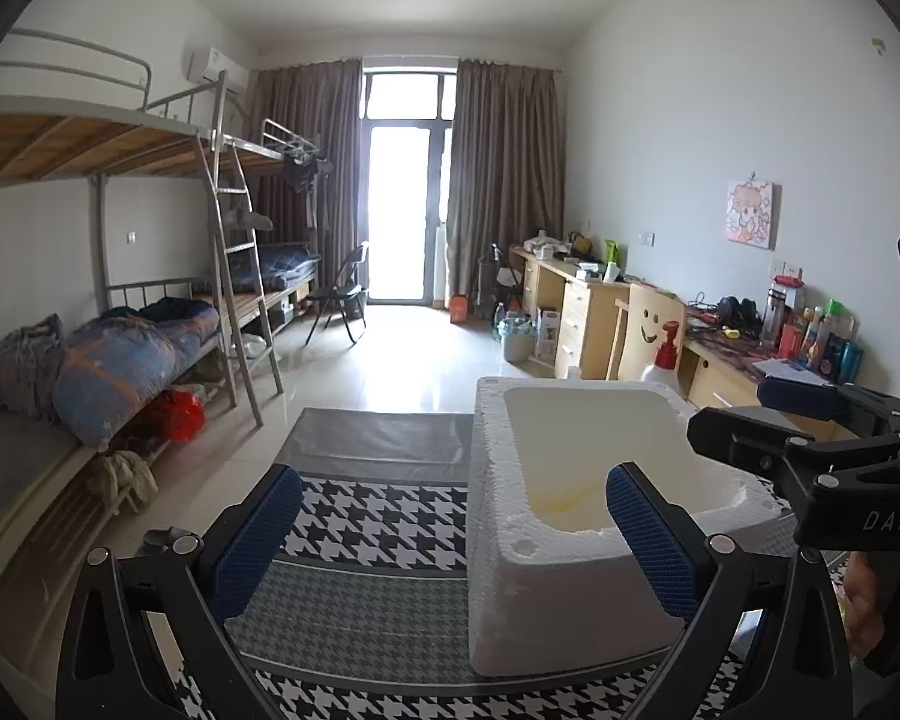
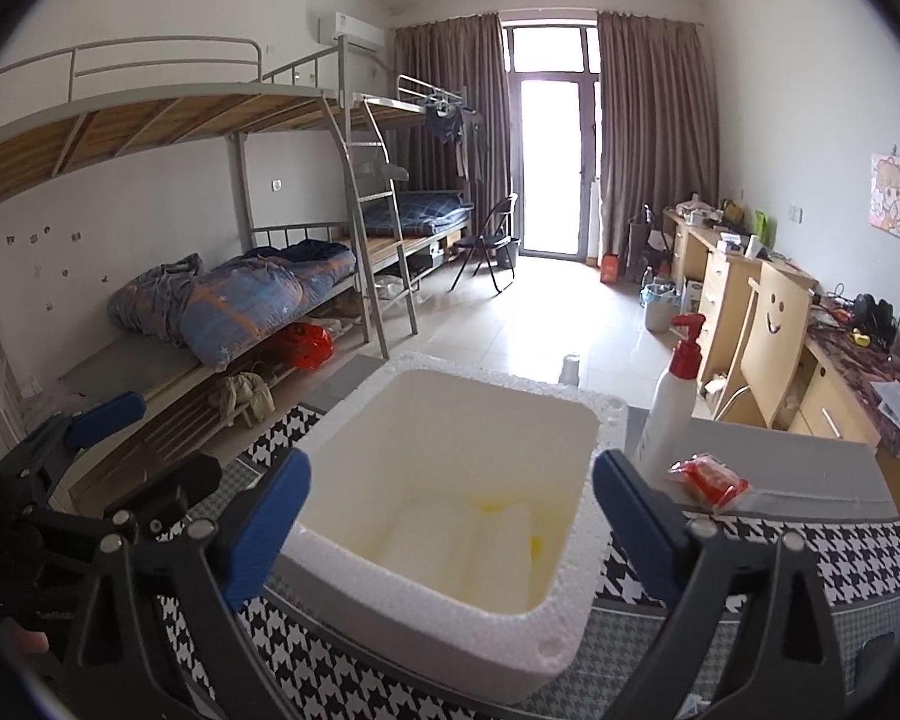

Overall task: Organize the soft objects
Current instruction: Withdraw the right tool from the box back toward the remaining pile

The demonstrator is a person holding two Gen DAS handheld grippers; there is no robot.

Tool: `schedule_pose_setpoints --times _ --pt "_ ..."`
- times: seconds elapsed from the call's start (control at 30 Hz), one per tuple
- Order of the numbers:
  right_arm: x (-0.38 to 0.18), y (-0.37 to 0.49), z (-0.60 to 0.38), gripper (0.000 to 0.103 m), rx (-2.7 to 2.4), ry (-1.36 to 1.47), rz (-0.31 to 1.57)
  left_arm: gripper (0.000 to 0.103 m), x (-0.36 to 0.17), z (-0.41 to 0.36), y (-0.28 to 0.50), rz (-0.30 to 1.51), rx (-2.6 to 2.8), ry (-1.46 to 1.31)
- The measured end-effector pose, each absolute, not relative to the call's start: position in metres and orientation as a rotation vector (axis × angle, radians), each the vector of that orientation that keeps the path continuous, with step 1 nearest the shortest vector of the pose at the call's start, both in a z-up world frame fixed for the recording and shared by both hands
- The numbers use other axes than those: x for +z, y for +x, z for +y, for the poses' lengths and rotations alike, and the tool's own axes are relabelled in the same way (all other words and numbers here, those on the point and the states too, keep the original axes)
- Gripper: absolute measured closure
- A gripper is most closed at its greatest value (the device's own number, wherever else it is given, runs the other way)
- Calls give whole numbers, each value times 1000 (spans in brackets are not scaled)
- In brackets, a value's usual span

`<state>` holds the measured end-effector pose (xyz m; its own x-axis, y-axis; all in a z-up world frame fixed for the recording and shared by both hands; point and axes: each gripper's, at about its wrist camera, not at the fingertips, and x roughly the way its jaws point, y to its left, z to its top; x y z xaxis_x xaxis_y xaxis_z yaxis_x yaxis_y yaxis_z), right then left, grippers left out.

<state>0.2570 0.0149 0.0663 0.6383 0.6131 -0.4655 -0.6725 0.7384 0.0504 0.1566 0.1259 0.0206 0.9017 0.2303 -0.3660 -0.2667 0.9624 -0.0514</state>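
A white foam box (image 1: 570,588) (image 2: 432,576) stands open on a houndstooth cloth (image 1: 378,522) (image 2: 858,558); its inside looks empty apart from yellowish stains. A small red packet (image 2: 709,480) lies to the right of the box, beside a white pump bottle with a red top (image 2: 669,402) (image 1: 666,354). My left gripper (image 1: 453,534) is open and empty, over the cloth at the box's left side. My right gripper (image 2: 450,528) is open and empty, above the box's near rim. The right gripper also shows in the left wrist view (image 1: 750,426), and the left one in the right wrist view (image 2: 150,450).
Bunk beds (image 1: 108,360) with bedding line the left wall. Desks (image 1: 594,312) with clutter and a wooden chair (image 2: 774,336) line the right wall. A folding chair (image 1: 342,294) stands near the balcony door. A grey strip of table (image 1: 378,438) lies beyond the cloth.
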Motion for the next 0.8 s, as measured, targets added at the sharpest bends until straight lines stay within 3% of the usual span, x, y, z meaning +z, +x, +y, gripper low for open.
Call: schedule_pose_setpoints --times 0.8 --pt "71 223 -28 6 704 -99 417 1 31 101 134 344 218 -83"
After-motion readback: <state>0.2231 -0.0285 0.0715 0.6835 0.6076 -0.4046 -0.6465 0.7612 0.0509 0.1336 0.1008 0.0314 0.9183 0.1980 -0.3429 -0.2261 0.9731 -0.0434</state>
